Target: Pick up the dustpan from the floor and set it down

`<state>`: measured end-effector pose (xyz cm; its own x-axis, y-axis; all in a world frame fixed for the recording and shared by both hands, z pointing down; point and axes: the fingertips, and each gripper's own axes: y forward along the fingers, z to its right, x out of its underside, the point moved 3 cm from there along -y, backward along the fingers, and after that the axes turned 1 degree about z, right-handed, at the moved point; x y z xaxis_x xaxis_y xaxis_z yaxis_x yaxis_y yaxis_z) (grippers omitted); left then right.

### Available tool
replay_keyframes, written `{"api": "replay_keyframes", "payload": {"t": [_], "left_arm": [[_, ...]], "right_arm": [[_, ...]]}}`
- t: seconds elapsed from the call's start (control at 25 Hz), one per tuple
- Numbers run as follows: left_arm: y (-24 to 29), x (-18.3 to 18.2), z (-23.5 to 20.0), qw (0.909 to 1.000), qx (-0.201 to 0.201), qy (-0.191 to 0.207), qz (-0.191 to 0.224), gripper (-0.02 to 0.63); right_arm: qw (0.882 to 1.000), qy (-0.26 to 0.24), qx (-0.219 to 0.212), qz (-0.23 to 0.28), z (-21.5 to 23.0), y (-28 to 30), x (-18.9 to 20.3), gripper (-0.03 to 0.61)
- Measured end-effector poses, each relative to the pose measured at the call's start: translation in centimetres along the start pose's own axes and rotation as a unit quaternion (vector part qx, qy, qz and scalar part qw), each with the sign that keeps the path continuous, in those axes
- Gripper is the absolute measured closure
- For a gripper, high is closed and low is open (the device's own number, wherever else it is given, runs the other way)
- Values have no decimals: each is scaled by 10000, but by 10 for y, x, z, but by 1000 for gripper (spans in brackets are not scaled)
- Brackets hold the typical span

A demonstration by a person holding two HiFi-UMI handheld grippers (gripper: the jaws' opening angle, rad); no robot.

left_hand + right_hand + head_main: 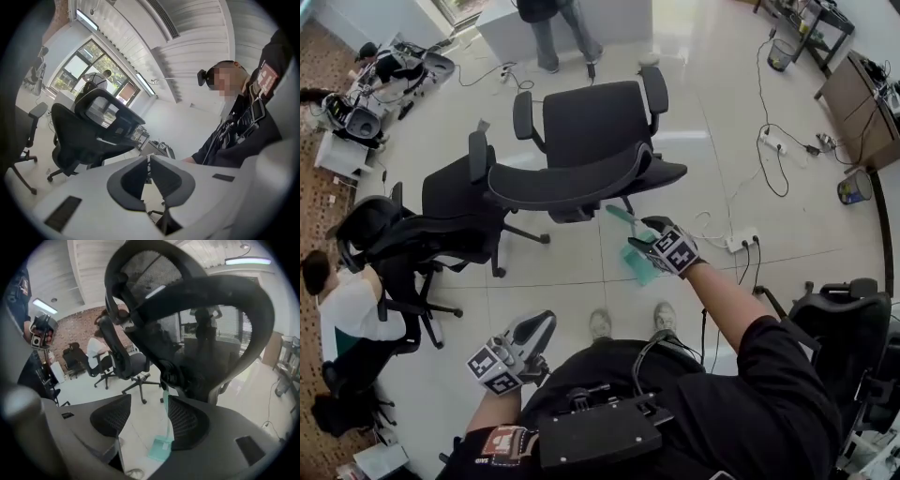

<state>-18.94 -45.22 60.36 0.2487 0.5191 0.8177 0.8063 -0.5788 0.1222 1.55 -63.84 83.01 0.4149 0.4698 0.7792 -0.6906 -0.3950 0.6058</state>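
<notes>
Right gripper (149, 399) gapes wide around the handle of the teal plastic dustpan (159, 448) standing on the pale tiled floor (136, 427), ungripped, fitting 2 stages: grab coming or set-down done.

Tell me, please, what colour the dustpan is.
The dustpan is a translucent teal-green; it shows best in the right gripper view.

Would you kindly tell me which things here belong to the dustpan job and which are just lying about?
Job:
teal dustpan
right claw, open around its handle

Lying about:
black office chairs
white power strip
cables
wire bin
</notes>
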Motion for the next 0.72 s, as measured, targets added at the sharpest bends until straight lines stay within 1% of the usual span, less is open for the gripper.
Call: {"api": "replay_keyframes", "payload": {"t": [0.04, 0.12, 0.2, 0.28, 0.4, 0.52, 0.64, 0.68, 0.72], "left_arm": [[-8, 2, -19, 10000, -62, -30, -32, 591], [-18, 2, -62, 9999, -154, -28, -32, 591], [-24, 2, -94, 9997, -243, -14, -35, 591], [-34, 6, -108, 9991, -408, -66, -72, 591], [-55, 18, -125, 9975, -668, -194, -114, 591], [-71, 29, -144, 9960, -826, -293, -150, 591], [-83, 39, -153, 9943, -970, -381, -211, 591], [-86, 42, -157, 9937, -1013, -410, -235, 591], [-90, 45, -161, 9932, -1049, -436, -254, 591]], "right_arm": [[9998, -83, 77, -139, 6, 28, 6, 307], [9984, -261, 309, -398, 31, 82, 16, 307], [9958, -354, 569, -632, 59, 125, 26, 290], [9934, -304, 706, -855, 71, 155, 45, 290], [9903, -270, 785, -1113, 78, 194, 70, 282], [9875, -334, 853, -1282, 89, 224, 86, 282], [9866, -331, 812, -1378, 94, 243, 97, 282], [9861, -342, 815, -1407, 96, 249, 100, 298], [9853, -371, 863, -1425, 98, 255, 104, 339]]}}
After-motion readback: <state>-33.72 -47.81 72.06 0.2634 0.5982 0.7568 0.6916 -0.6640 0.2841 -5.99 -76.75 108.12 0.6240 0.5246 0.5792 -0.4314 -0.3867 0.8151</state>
